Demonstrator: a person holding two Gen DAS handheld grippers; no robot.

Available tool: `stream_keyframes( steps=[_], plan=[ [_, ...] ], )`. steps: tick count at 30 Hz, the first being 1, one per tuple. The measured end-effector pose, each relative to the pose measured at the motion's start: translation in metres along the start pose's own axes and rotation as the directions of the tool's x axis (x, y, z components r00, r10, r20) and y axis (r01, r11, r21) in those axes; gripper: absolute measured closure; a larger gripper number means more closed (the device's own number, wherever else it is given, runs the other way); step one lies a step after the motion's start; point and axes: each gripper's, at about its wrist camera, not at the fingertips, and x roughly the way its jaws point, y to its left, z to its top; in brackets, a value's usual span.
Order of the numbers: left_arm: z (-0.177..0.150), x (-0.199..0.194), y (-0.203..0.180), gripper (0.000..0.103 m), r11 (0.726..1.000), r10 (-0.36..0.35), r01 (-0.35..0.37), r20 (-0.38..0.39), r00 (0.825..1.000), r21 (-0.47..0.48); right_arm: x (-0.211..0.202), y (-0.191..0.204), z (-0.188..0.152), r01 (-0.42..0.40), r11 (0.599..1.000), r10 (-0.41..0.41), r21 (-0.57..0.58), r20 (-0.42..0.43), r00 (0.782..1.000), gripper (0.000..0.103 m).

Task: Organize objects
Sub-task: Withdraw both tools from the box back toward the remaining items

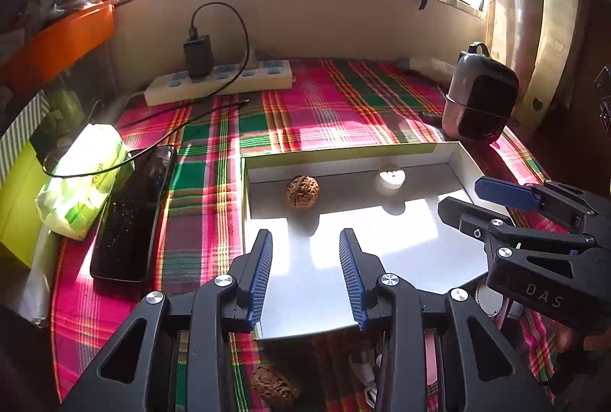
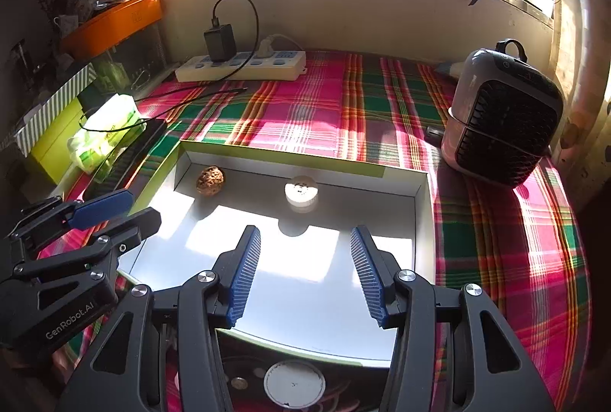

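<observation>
Tools are seen nearest the cameras: the left tool (image 1: 305, 274) and the right tool (image 2: 305, 274) are each held with jaws parted and nothing between the blue ribbed pads, both hovering over the near part of a shallow white box (image 2: 422, 221). Below the left tool, outside the box's near edge, a second walnut (image 1: 273, 387) is seen on the plaid cloth (image 1: 305, 106); below the right tool a round white disc (image 2: 294, 385) lies on a dark surface. Inside the box, close to its far wall, a walnut (image 1: 301, 191) and a small white round cap (image 1: 388, 178) are set apart from each other. Left of the box a black phone (image 1: 133, 213) and a green tissue pack (image 1: 82, 179) lie side by side. Farther back a white power strip (image 1: 217, 83) with a black charger (image 1: 198, 55) is placed along the wall, and a small fan unit (image 2: 504, 129) stands at the right.
</observation>
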Motion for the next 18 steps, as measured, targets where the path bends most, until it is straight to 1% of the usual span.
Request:
stream_keyframes(
  steps=[7, 10, 16, 18],
  plan=[
    [-0.018, -0.018, 0.006, 0.069, 1.0, 0.002, -0.002, 0.02, 1.0, -0.028, -0.02, -0.004, -0.019, 0.006, 1.0, -0.007, 0.007, 0.027, 1.0, 0.052],
    [-0.027, -0.023, 0.01, 0.069, 0.999, 0.02, -0.019, 0.03, 0.999, -0.029, -0.027, -0.005, -0.026, 0.005, 1.0, -0.005, 0.005, 0.043, 0.999, 0.052],
    [-0.051, -0.029, 0.022, 0.069, 0.999, 0.045, -0.044, 0.019, 0.999, -0.03, -0.038, -0.011, -0.039, -0.005, 1.0, 0.005, 0.009, 0.066, 0.998, 0.052],
    [-0.056, -0.032, 0.027, 0.069, 0.999, 0.042, -0.041, 0.022, 0.999, -0.032, -0.041, -0.016, -0.043, -0.007, 1.0, 0.006, 0.021, 0.074, 0.997, 0.052]
  ],
)
